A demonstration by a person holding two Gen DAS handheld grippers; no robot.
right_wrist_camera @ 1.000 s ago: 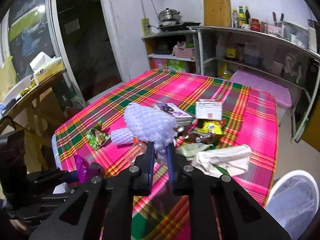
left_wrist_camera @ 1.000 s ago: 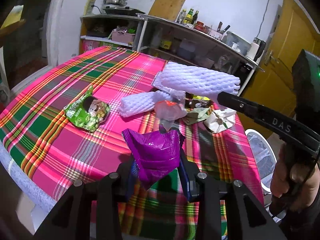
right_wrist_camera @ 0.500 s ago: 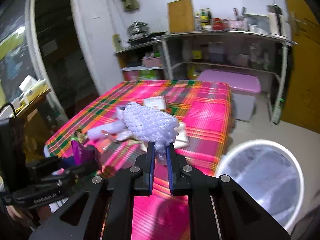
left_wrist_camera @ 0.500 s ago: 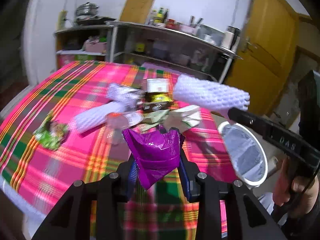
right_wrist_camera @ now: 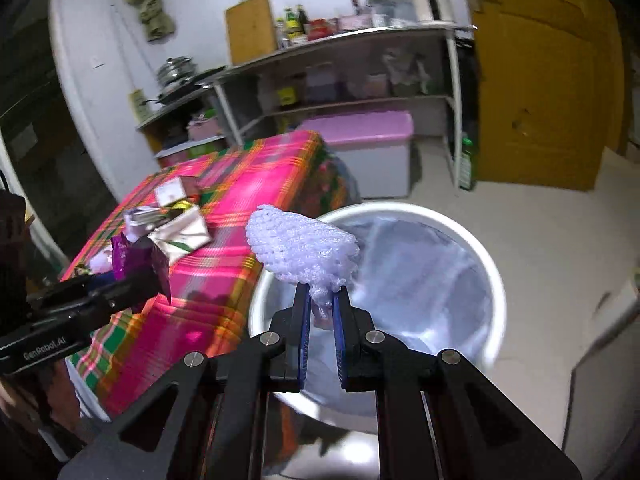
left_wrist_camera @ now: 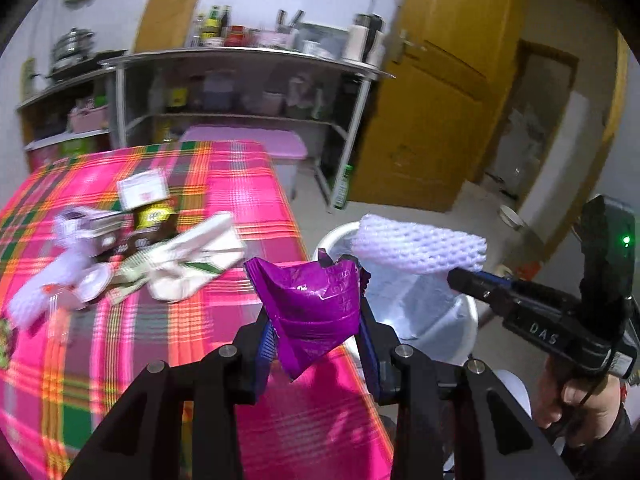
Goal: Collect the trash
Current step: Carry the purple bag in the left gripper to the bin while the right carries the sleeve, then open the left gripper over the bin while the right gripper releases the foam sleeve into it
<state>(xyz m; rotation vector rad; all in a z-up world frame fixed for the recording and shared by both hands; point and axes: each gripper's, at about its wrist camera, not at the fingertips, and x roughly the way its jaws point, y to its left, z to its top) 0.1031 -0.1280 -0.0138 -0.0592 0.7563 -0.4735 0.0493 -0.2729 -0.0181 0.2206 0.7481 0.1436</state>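
Your left gripper [left_wrist_camera: 316,320] clamps a purple wrapper [left_wrist_camera: 310,306]; your right gripper [right_wrist_camera: 320,312] pinches white foam netting [right_wrist_camera: 302,248], the lined bin [right_wrist_camera: 460,248] directly below it.

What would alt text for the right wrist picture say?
Right tongs pinch a white foam net above a white lined bin. Left tongs hold a purple wrapper over the plaid table.

Dim indoor light, source unseen. Heavy motion blur on tablecloth [left_wrist_camera: 224,184] and shelves [right_wrist_camera: 340,76]. Fisheye bends edges, dark vignette corners. Near gripper parts sharp.
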